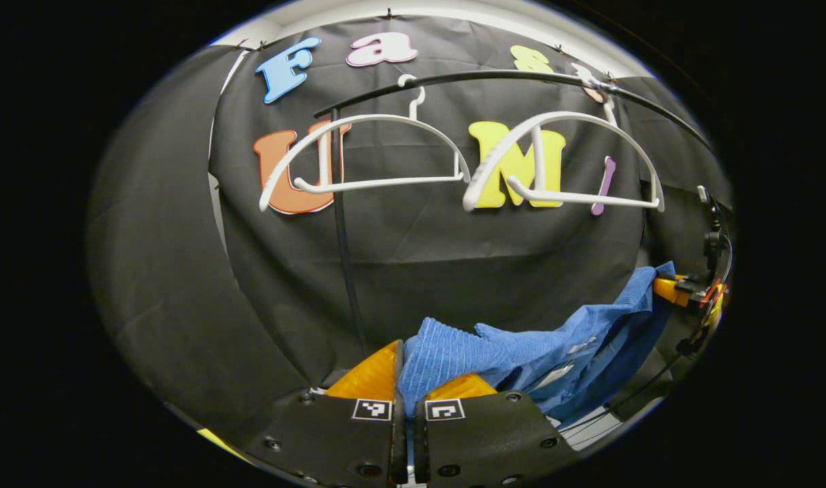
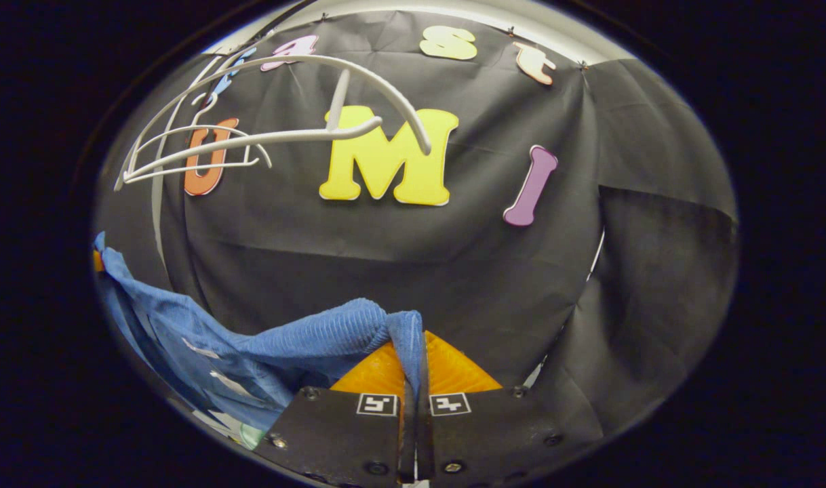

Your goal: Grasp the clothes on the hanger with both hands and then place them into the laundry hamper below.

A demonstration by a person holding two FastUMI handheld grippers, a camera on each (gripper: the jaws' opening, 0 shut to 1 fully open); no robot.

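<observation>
A blue ribbed garment (image 1: pixel 521 352) hangs stretched between my two grippers, below the rail. My left gripper (image 1: pixel 406 379) is shut on one bunched end of it, with cloth bulging out above the fingers. Far right in the left gripper view, the right gripper (image 1: pixel 684 291) holds the other end. In the right gripper view the blue garment (image 2: pixel 250 352) sags off to the left, and my right gripper (image 2: pixel 416 366) is shut on a fold of it. Two bare white hangers (image 1: pixel 365 159) (image 1: pixel 569 163) hang on the black rail (image 1: pixel 494 76) above. The hamper is hidden.
The black cloth wall stands close behind the rail. A black upright pole (image 1: pixel 342 237) of the rack runs down left of centre. A white hanger (image 2: pixel 277 129) sits high at the upper left of the right gripper view.
</observation>
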